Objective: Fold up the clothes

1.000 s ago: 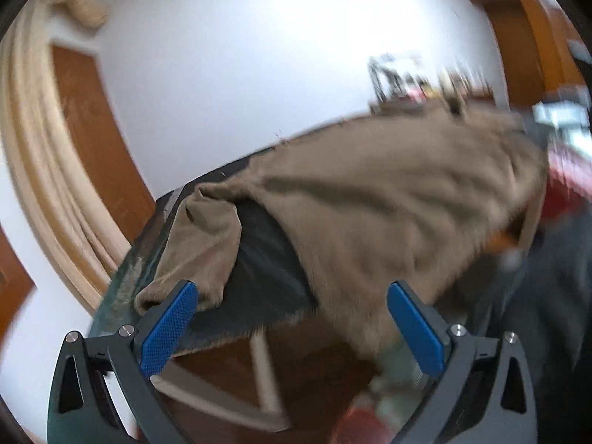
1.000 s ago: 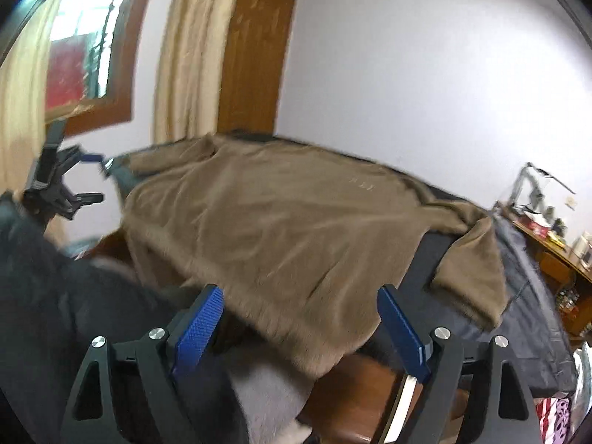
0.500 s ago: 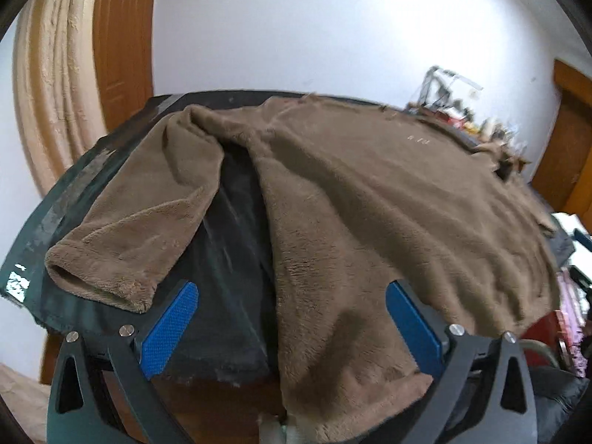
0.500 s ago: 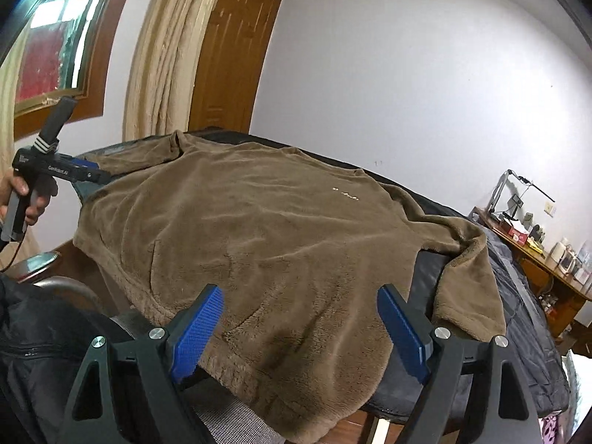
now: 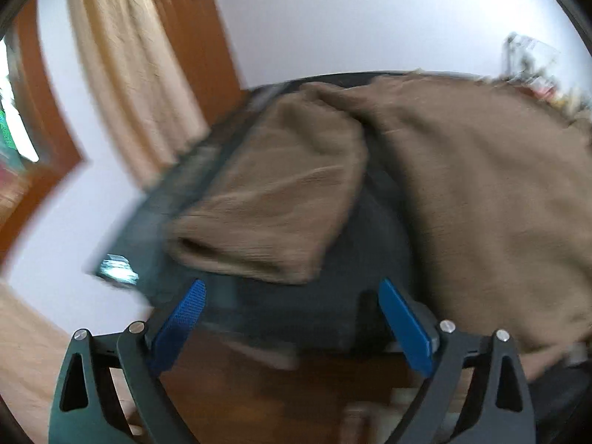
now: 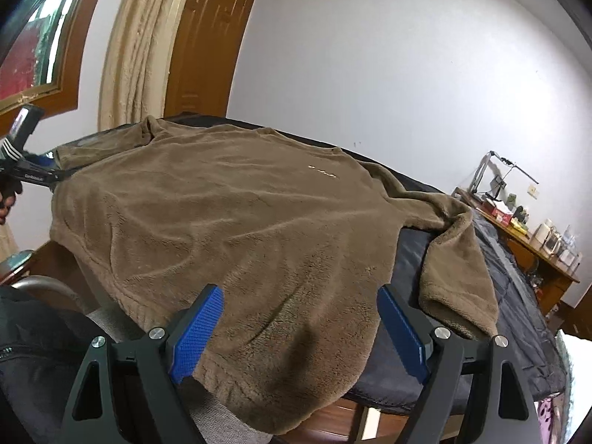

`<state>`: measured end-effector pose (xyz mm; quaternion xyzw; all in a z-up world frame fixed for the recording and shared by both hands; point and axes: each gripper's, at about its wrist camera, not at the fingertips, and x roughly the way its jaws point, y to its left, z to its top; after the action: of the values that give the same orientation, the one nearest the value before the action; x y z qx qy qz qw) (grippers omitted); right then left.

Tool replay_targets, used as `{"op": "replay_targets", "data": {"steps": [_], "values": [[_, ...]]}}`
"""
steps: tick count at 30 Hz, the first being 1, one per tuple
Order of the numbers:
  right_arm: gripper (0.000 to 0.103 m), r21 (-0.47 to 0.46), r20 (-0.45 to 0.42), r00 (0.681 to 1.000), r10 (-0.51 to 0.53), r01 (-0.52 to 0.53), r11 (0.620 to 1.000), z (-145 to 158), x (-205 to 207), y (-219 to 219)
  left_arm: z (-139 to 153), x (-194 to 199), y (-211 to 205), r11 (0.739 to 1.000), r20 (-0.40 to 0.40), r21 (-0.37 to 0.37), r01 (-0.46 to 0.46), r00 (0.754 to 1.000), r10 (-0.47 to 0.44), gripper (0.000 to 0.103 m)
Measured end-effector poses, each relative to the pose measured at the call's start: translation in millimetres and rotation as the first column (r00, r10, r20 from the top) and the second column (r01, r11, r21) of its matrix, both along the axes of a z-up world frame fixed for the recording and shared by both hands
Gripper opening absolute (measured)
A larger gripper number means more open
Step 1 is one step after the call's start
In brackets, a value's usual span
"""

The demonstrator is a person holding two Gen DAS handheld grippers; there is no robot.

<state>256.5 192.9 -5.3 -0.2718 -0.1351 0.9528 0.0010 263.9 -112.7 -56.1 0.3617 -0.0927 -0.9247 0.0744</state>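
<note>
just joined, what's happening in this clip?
A person holds tongs in each hand over a brown fleece sweatshirt spread flat on a dark padded table. Neither holds anything yet. The left tongs are aimed at the near sleeve; their jaws have just been closing a little, with no cloth between them. The right tongs hover open above the hem. Folding has not started.

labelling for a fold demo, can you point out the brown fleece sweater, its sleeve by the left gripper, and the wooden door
brown fleece sweater (image 6: 236, 222), right wrist view, middle of its body
sleeve (image 5: 273, 203), left wrist view, mid-length above the cuff
wooden door (image 6: 207, 37), right wrist view, upper panel
</note>
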Motion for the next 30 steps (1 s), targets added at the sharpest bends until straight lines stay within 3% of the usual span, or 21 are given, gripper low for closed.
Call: {"op": "replay_targets", "data": {"steps": [1, 5, 8, 11, 13, 17, 19, 20, 24, 30], "values": [[0.087, 0.004, -0.002, 1.0, -0.002, 0.002, 1.0, 0.5, 0.2, -0.3, -0.4, -0.5, -2.9, 1.0, -0.006, -0.022, -0.018, 1.0, 0.018, 0.096], [0.087, -0.016, -0.008, 1.0, -0.007, 0.007, 1.0, 4.4, -3.6, 0.8, 20.0, 8.7, -13.3, 0.993, -0.064, 0.118, 0.021, 0.998, -0.014, 0.096], [0.087, -0.041, -0.008, 1.0, -0.006, 0.005, 0.999, 8.4, -10.2, 0.9, 43.4, 21.4, 11.2, 0.98, -0.158, 0.139, 0.145, 0.98, -0.123, 0.097], [0.087, -0.063, 0.001, 1.0, 0.027, -0.027, 0.998, 10.5, -22.7, -4.3, 53.3, 26.2, 52.0, 0.93, -0.193, 0.151, 0.335, 0.933, -0.305, 0.097], [0.087, -0.08, 0.017, 0.998, 0.056, -0.054, 0.995, 9.4, -32.2, -8.2, 45.6, 23.5, 82.2, 0.89, -0.168, 0.136, 0.434, 0.896, -0.412, 0.097], [0.087, -0.169, 0.119, 0.982, 0.143, -0.122, 0.978, -5.5, -54.0, -12.5, 11.0, 14.3, 120.1, 0.877, -0.056, 0.036, 0.479, 0.877, -0.476, 0.097], [0.087, -0.202, 0.193, 0.965, 0.178, -0.138, 0.97, -19.3, -59.7, -13.2, -5.0, 5.4, 118.7, 0.891, -0.002, 0.017, 0.454, 0.891, -0.454, 0.097], [0.088, -0.203, 0.214, 0.96, 0.181, -0.138, 0.969, -25.5, -59.2, -11.4, -7.4, 2.2, 106.9, 0.888, -0.01, 0.08, 0.452, 0.891, -0.453, 0.097], [0.088, -0.216, 0.215, 0.96, 0.181, -0.134, 0.967, -30.8, -49.3, 2.7, -10.6, -4.4, 76.2, 0.906, 0.003, 0.148, 0.396, 0.916, -0.401, 0.097], [0.088, -0.194, 0.213, 0.962, 0.172, -0.131, 0.972, -30.5, -41.2, 0.6, -13.7, -7.2, 72.9, 0.91, 0.0, 0.147, 0.388, 0.92, -0.392, 0.097]]}}
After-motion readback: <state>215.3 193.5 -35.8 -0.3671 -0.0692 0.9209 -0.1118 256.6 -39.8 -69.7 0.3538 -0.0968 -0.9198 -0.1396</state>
